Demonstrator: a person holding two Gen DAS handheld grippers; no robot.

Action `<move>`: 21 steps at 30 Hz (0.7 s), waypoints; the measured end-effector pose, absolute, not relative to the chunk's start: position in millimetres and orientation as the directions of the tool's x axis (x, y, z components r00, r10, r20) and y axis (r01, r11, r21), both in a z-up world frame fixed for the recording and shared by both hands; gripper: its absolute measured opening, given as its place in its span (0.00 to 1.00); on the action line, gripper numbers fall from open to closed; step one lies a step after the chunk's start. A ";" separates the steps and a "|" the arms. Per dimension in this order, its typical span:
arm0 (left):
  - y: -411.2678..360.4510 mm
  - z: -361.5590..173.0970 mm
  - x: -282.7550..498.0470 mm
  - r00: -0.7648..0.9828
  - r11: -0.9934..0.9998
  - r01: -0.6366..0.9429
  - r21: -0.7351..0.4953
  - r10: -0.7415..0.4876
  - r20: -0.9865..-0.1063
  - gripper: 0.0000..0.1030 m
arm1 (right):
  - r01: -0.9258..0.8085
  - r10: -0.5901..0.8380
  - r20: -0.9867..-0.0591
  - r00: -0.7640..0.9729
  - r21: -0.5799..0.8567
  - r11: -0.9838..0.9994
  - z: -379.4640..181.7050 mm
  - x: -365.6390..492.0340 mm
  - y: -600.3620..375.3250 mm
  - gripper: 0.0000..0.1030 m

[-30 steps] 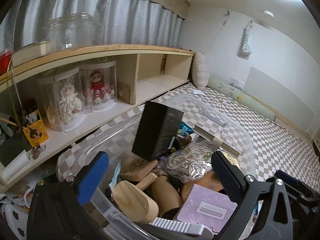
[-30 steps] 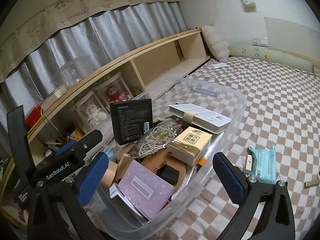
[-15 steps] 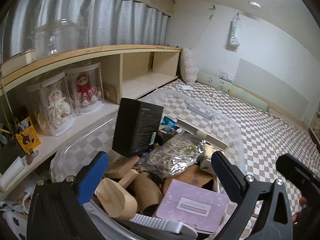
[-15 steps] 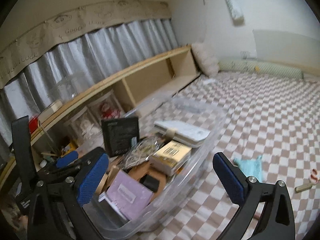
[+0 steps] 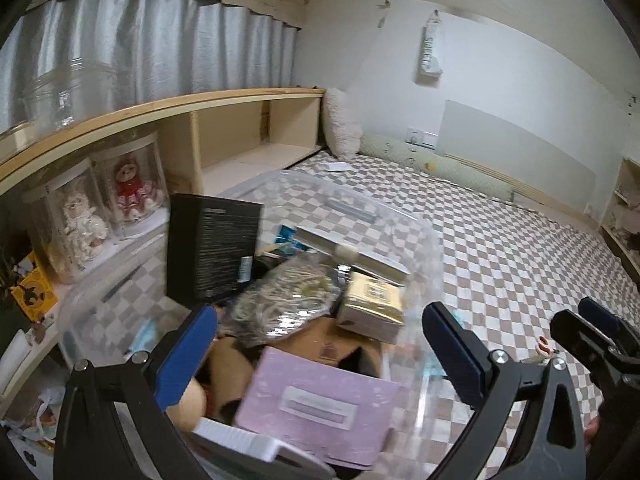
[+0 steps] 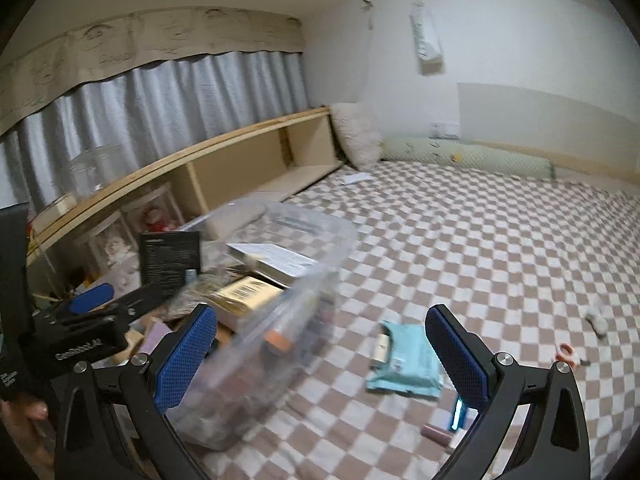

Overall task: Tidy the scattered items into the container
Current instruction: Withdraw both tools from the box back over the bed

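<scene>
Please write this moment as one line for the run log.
left claw: open, above clear bin | right claw: open, empty, facing teal packet on checkered bedcover | packet outside bin

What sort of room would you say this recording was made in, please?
Most likely a bedroom. A checkered bed cover spreads across the view, with a fluffy pillow and long bolster against the wall, and a low wooden shelf holding dolls runs alongside.

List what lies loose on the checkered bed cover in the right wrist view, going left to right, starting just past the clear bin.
Teal packet → small brown tube near the bottom edge, beside the right tongs' pad → orange-and-white small item → grey lump, too blurred to identify.
</scene>
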State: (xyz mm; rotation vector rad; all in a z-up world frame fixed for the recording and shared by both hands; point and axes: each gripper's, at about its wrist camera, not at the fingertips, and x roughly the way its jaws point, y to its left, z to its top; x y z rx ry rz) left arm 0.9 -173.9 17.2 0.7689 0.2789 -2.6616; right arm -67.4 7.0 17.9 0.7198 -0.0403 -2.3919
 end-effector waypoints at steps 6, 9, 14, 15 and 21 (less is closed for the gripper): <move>-148.5 10.1 -10.1 -0.785 -0.925 0.381 -0.008 -0.318 -0.532 1.00 | 0.495 -0.498 -0.503 -0.707 0.152 -0.856 7.4 -79.4 42.6 1.00; -137.9 7.6 -13.6 -0.799 -0.935 0.354 0.003 -0.304 -0.518 1.00 | 0.464 -0.470 -0.514 -0.718 0.150 -0.873 3.1 -84.4 58.6 1.00; -119.3 7.3 -14.5 -0.830 -0.953 0.303 0.015 -0.272 -0.487 1.00 | 0.403 -0.412 -0.509 -0.756 0.135 -0.905 -3.6 -89.6 85.6 1.00; -115.8 7.5 -14.3 -0.836 -0.956 0.293 0.017 -0.264 -0.481 1.00 | 0.392 -0.402 -0.509 -0.761 0.132 -0.911 -5.2 -90.7 91.0 1.00; -93.2 4.5 -17.6 -0.864 -0.979 0.203 0.009 -0.183 -0.469 1.00 | 0.353 -0.362 -0.534 -0.764 0.124 -0.927 -15.2 -94.7 113.4 1.00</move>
